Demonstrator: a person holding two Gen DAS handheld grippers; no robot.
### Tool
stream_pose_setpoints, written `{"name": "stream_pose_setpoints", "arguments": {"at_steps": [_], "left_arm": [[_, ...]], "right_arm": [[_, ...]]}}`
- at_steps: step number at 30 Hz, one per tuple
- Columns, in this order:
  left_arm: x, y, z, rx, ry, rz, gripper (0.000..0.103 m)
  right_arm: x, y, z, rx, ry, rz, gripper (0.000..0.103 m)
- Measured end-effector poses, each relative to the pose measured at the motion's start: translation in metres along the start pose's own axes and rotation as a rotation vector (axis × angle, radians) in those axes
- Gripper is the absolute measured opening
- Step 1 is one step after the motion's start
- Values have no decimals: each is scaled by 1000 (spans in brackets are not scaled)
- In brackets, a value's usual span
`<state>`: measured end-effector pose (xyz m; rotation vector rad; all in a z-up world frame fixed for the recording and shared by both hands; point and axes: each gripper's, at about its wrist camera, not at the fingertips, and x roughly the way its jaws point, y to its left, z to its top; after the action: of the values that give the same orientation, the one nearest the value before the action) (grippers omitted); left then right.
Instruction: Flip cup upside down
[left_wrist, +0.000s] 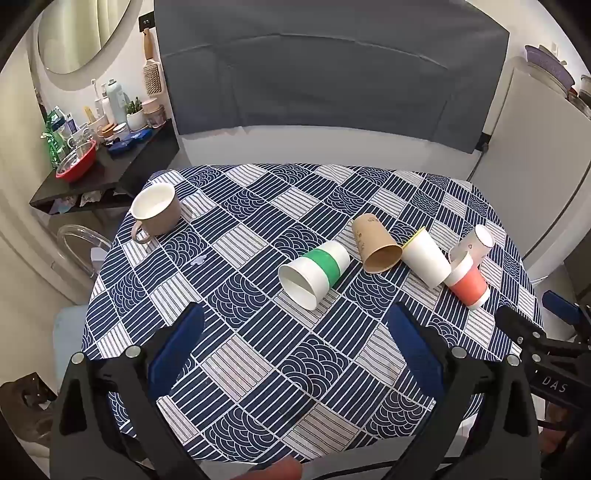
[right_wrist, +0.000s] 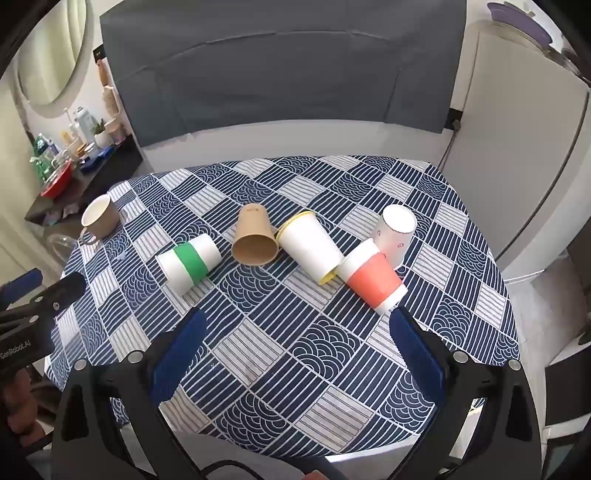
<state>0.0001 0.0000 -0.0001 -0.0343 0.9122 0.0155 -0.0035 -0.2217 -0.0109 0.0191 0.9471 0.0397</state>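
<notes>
Several paper cups lie on their sides on the patterned tablecloth: a green-banded white cup (left_wrist: 314, 273) (right_wrist: 188, 264), a brown cup (left_wrist: 375, 243) (right_wrist: 255, 236), a plain white cup with a yellow rim (left_wrist: 424, 258) (right_wrist: 310, 245) and a red-banded cup (left_wrist: 467, 282) (right_wrist: 371, 278). A white printed cup (left_wrist: 474, 245) (right_wrist: 395, 232) stands upside down behind the red one. A beige mug (left_wrist: 155, 212) (right_wrist: 99, 218) stands upright at the far left. My left gripper (left_wrist: 295, 317) is open and empty, near the green-banded cup. My right gripper (right_wrist: 295, 321) is open and empty, its right finger just in front of the red-banded cup.
The tablecloth (left_wrist: 258, 362) covers a table with edges close on all sides. A dark shelf (left_wrist: 110, 166) with bottles and a red bowl (left_wrist: 75, 162) stands at the far left. A grey cloth (left_wrist: 332, 74) hangs behind. A white cabinet (right_wrist: 517, 147) stands at the right.
</notes>
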Motion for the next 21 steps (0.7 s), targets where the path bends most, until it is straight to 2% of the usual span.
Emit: {"name": "stream_pose_setpoints", "arguments": {"at_steps": [21], "left_arm": [[-1,5,-6,-4,9,11,97]], "right_arm": [[-3,7,-1,-12,-14,4,95]]}}
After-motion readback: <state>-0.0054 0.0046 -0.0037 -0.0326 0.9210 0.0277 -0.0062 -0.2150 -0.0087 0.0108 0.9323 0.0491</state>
